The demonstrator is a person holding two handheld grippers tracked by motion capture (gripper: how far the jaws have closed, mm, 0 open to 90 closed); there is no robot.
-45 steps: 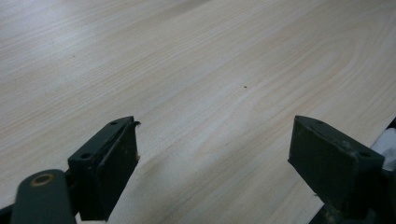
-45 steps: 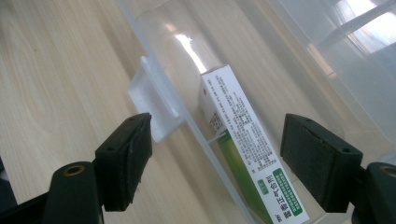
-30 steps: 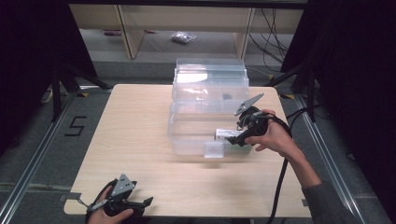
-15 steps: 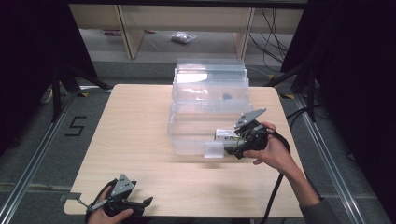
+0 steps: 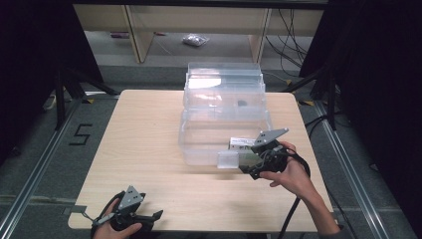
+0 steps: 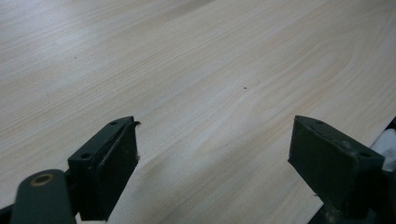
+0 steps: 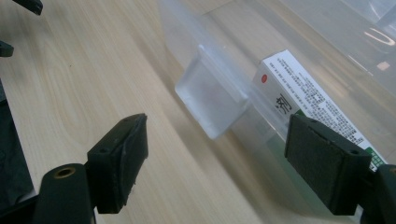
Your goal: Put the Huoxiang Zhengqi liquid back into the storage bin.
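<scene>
A clear plastic drawer unit (image 5: pixel 224 94) stands mid-table, and its bottom drawer (image 5: pixel 199 144) is pulled out toward me. A white printed box (image 5: pixel 241 143) lies at the drawer's right front; in the right gripper view the box (image 7: pixel 308 100) sits behind the clear wall. My right gripper (image 5: pixel 245 167) is at the drawer's front right corner, open, pointing left at the clear handle (image 5: pixel 228 160). The handle (image 7: pixel 212 100) lies just ahead of the open right gripper (image 7: pixel 217 122), untouched. My left gripper (image 5: pixel 152 219) rests near the table's front left edge, and the left gripper (image 6: pixel 215 126) is open over bare wood.
The wooden table (image 5: pixel 144 149) has bare surface left of the drawers. A cable (image 5: pixel 291 219) trails from the right gripper off the front edge. Behind the table are shelves (image 5: pixel 199 30) with a plastic bag (image 5: pixel 195 40) on the floor. Metal rails (image 5: pixel 35 164) flank the table.
My right gripper has come down and toward me, from over the drawer's right side to its front corner. The drawer, the box and my left gripper have stayed put.
</scene>
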